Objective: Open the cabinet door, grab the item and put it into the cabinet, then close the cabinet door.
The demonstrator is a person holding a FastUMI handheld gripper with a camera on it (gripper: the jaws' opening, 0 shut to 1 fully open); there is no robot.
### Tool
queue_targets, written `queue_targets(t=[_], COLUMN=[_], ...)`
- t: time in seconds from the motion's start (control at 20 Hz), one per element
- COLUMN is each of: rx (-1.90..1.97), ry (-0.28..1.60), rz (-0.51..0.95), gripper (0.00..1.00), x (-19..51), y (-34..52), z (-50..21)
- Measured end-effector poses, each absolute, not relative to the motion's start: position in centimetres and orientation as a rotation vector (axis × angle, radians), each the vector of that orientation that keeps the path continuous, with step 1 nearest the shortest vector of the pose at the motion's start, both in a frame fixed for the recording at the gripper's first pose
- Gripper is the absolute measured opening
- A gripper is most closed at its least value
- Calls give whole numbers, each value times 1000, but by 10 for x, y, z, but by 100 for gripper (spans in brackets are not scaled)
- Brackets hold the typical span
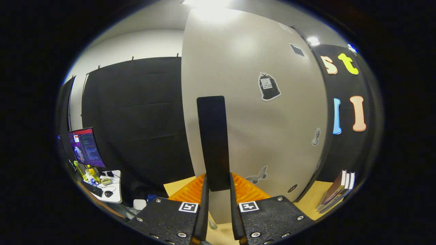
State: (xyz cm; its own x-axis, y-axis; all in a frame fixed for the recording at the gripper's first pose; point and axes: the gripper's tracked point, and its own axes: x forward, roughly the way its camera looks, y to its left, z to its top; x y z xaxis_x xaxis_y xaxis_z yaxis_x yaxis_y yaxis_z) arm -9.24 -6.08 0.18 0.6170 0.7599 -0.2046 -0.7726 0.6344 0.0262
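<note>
While the gripper [218, 204] pointed straight at the pale cabinet door [272, 136], it was held level and close in, so that the door's face rose right ahead of its 2 fingers [203, 207]. The fingers stood narrowly apart, 1 on each side of the lower end of the long black door handle [214, 143], an upright bar mounted on the door. Each inner face lay right against the handle's side (from this angle, I could not tell whether they truly pressed on it or merely flanked it).

Several stickers [269, 86] were scattered over the door's face, among them a butterfly-shaped one [258, 176] low down, just beyond the right finger. The door's left edge ran upward past the handle, with the booth's black cloth wall beyond it.

Behind the fingertips lay an orange ridged item [185, 194], showing on both sides of the handle and resting on the light wooden tabletop [306, 204]. Off to the right, at the foot of the cabinet, some books [335, 192] leaned together. Far to the left stood a lit monitor [86, 148] over a small white desk [115, 194] with a keyboard [93, 189] and a mouse [108, 193].
</note>
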Motion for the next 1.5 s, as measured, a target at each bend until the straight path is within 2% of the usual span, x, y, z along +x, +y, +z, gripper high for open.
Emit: queue_targets(t=[0.35,0.65,0.95,1.2,1.5], rx=[-31,-18,122,-18,-7], ry=[200,227,223,110,14], rz=[833,681,523,438,244], gripper=[31,32,47,82,86], x=[-110,-109,-102,-100,-116], y=[-118,-161,-211,-211,-219], z=[5,-8,2,6,16])
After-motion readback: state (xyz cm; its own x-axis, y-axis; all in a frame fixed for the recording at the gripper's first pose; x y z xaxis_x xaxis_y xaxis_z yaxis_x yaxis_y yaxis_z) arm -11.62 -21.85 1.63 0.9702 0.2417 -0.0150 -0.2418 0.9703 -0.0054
